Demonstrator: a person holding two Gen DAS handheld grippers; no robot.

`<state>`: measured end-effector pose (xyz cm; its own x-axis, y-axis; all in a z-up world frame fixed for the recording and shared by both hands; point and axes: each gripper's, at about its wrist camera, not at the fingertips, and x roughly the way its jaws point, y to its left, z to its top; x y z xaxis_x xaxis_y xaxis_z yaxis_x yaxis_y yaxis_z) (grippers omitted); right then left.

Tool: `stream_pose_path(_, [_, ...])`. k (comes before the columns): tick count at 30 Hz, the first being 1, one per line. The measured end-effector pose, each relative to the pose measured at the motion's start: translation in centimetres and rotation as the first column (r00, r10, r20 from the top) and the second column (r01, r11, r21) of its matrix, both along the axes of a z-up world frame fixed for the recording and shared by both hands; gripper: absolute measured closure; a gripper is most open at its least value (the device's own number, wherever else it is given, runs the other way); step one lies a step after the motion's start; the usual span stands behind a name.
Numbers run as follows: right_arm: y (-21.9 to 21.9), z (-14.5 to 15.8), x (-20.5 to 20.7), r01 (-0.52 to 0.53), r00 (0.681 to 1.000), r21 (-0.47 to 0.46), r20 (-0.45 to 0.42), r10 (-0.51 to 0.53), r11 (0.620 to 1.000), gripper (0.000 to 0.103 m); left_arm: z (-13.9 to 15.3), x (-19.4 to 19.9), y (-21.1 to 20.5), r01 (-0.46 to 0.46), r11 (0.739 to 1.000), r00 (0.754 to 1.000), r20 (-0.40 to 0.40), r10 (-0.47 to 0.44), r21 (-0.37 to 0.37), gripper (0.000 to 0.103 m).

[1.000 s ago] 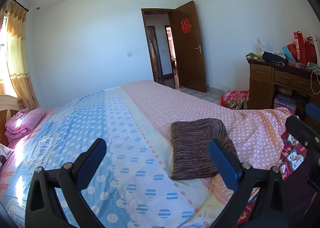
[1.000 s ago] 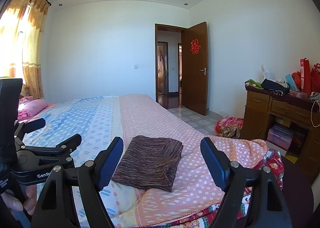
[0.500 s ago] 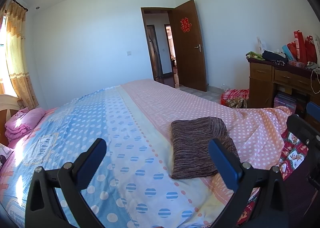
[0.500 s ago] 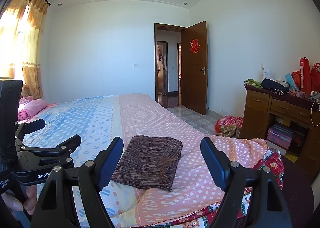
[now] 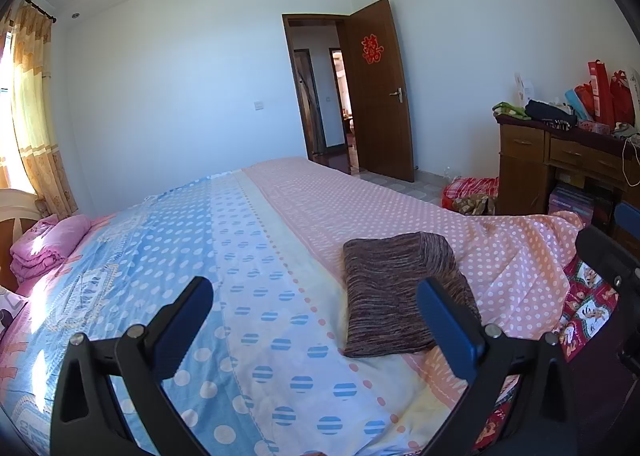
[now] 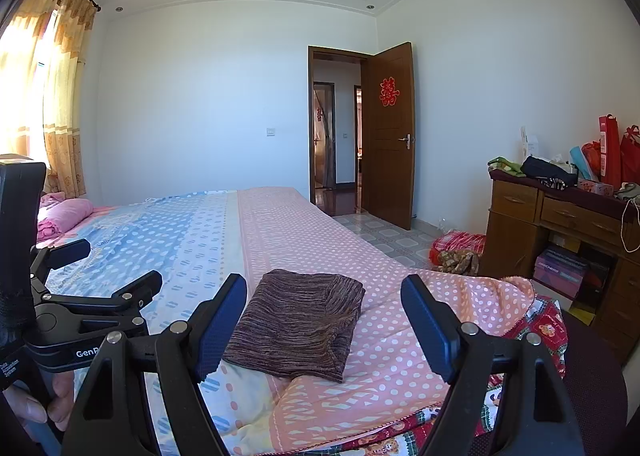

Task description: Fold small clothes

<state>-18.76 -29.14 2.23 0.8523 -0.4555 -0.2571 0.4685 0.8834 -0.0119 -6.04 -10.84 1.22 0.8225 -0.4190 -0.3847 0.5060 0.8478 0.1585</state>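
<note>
Right wrist view: folded brown garment lies on the bed, both left gripper and right gripper before it, jaws open, empty.

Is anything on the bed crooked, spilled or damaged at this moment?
Nothing stands out. The brown striped garment lies folded flat on the pink dotted part of the bedspread, and no gripper touches it. Only the bedspread's near corner is bunched up over the red patterned quilt.
</note>
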Motion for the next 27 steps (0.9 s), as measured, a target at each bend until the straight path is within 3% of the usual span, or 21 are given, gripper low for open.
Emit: stream_pose_path(27, [-0.09,0.14,-0.05,0.004,1.0,0.008,0.0,-0.004,1.0,0.023,-0.23,0.14,0.2,-0.001,1.0,1.0,-0.001,0.001,0.004,0.0])
